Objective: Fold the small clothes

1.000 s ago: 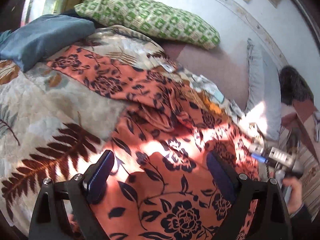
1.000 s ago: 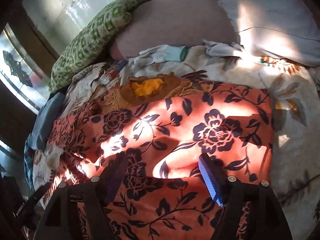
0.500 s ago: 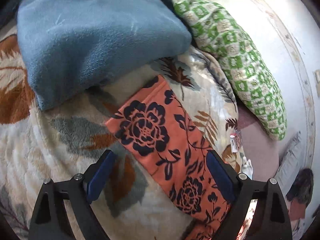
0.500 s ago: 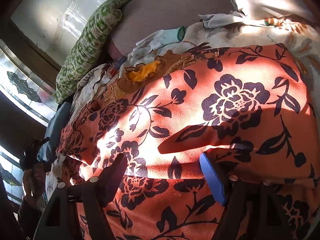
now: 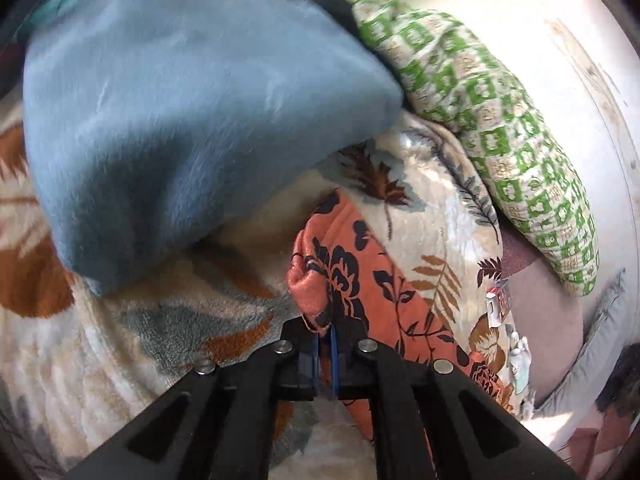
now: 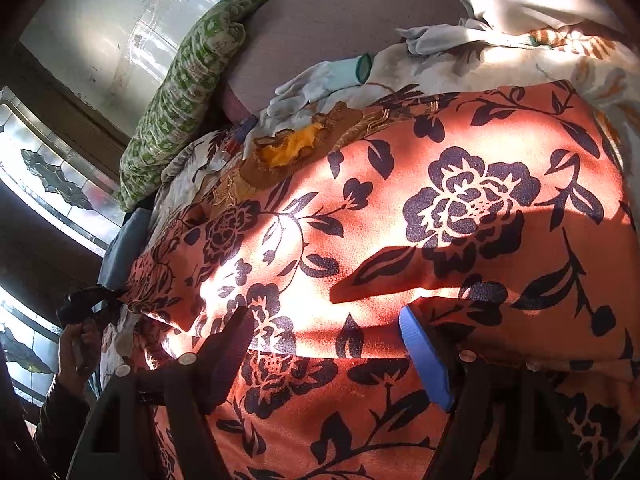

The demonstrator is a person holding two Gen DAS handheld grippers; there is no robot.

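An orange garment with dark flowers lies spread over a leaf-patterned blanket. In the left wrist view one narrow end of the garment runs up toward a blue cushion. My left gripper is shut on the bunched corner of that end. In the right wrist view the left gripper shows small at the garment's far left edge, held by a hand. My right gripper hovers open low over the sunlit cloth, with a fold line running between its fingers; the pads do not press on it.
A blue cushion lies just beyond the held corner, and a green-patterned pillow leans on the wall. White gloves and a brown-and-yellow cloth lie past the garment's far edge. A window is at the left.
My left gripper swung from the garment's middle to its corner by the blue cushion and shut on that corner. My right gripper sank closer to the cloth and stayed open.
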